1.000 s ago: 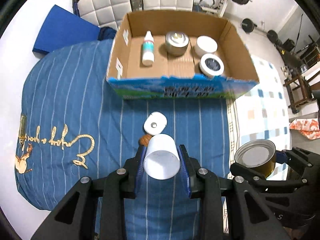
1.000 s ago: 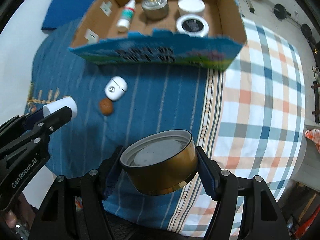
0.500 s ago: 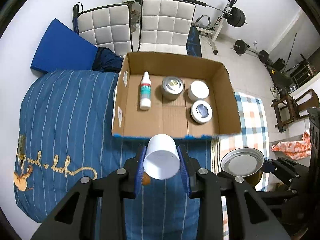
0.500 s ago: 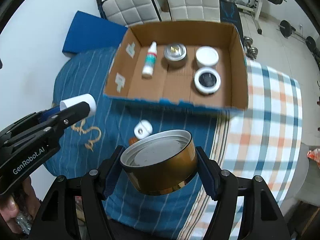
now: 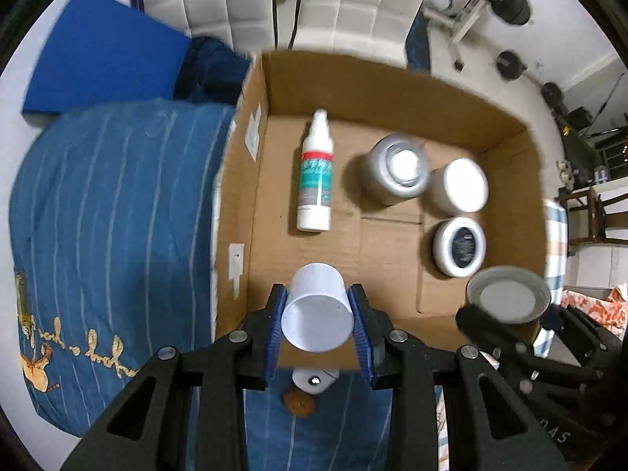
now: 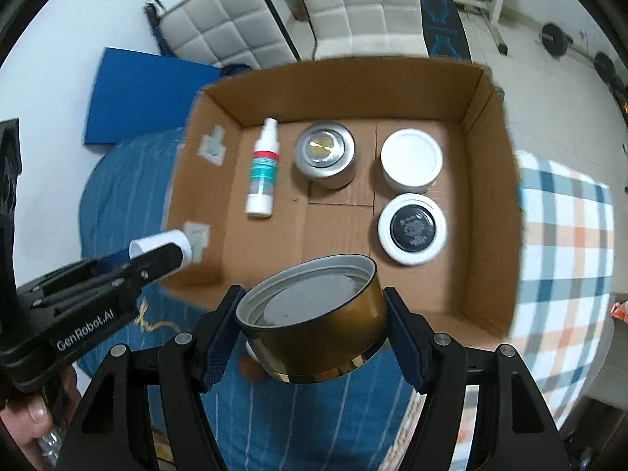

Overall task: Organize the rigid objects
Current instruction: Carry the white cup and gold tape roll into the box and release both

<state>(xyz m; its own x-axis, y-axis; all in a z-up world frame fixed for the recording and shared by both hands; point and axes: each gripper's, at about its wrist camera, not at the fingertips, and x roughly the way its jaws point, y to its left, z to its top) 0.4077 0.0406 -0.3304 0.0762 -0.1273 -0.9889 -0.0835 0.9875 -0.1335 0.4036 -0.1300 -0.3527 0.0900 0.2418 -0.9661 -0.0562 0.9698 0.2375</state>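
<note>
My left gripper [image 5: 317,320] is shut on a white plastic cup [image 5: 316,314], held above the near left part of an open cardboard box [image 5: 392,82]. My right gripper [image 6: 312,337] is shut on a gold tin [image 6: 314,318] with a grey inside, held above the box's near edge [image 6: 490,325]. The tin also shows in the left wrist view [image 5: 508,300]. The box holds a white spray bottle [image 5: 316,174], a silver tin [image 5: 394,170], a white jar [image 5: 459,184] and a black-lidded jar [image 5: 459,246].
The box sits on a bed with a blue striped cover [image 5: 110,212] and a checked cover [image 6: 565,235]. A small white case [image 5: 314,380] and a brown round object [image 5: 299,402] lie on the blue cover under my left gripper. Two white chairs [image 6: 298,11] stand behind.
Both grippers moved forward over the box with their objects still held. The box now looks larger and closer, and the white case and brown object have dropped below the left gripper.
</note>
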